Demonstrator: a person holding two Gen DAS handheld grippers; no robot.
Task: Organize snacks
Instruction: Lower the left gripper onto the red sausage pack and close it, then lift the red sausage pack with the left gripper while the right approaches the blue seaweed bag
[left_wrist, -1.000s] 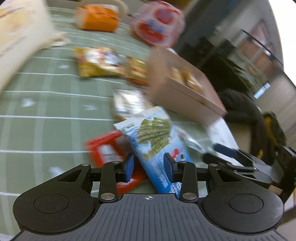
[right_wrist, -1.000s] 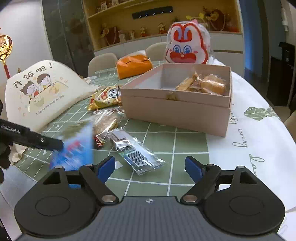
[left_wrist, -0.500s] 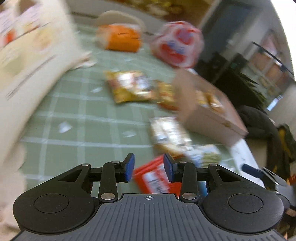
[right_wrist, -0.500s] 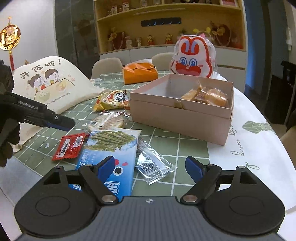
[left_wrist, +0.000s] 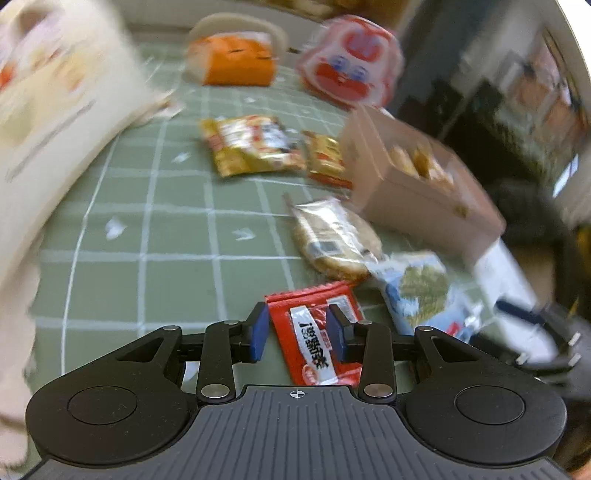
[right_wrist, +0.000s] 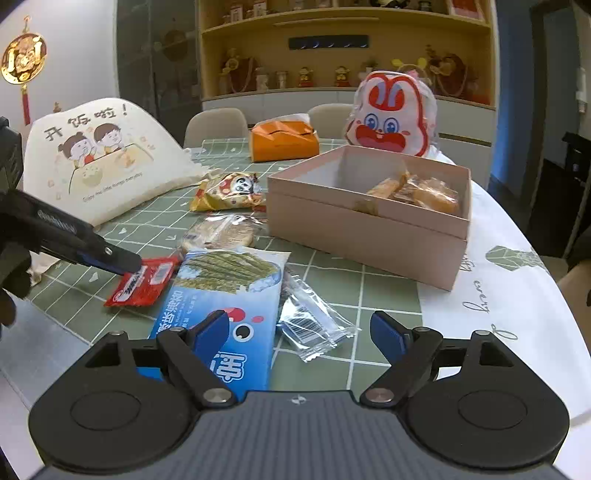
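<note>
Lying flat on the green checked tablecloth (right_wrist: 369, 284), near edge: one red sachet (left_wrist: 314, 332), its far half sitting between the blue pads of the left gripper (left_wrist: 297, 330). Jaws are standing apart, one on each side of the sachet, not closing on it; whether the pads are touching the wrapper cannot be told. From the right wrist view the same left gripper (right_wrist: 127, 264) is reaching in from the left with its tip over the sachet (right_wrist: 142, 282).

Lying just right of the sachet: one blue seaweed snack pack (right_wrist: 225, 295), flat, its near end passing under the left finger of the right gripper (right_wrist: 301, 332). Right gripper is hanging with jaws spread wide, gripping nothing.

Lying right of the blue pack, touching it: one clear wrapper (right_wrist: 310, 325) with a barcode.

Lying beyond the sachet: one round cracker pack (right_wrist: 221, 232); farther still, one yellow panda packet (right_wrist: 229, 190).

Standing right and far: one pink open box (right_wrist: 365, 229), holding several wrapped pastries (right_wrist: 417, 192) in its right part.

Sitting at the far side: one orange pouch (right_wrist: 284, 142), one rabbit-face bag (right_wrist: 391, 114), one cream cloth bag (right_wrist: 103, 158) at left.
</note>
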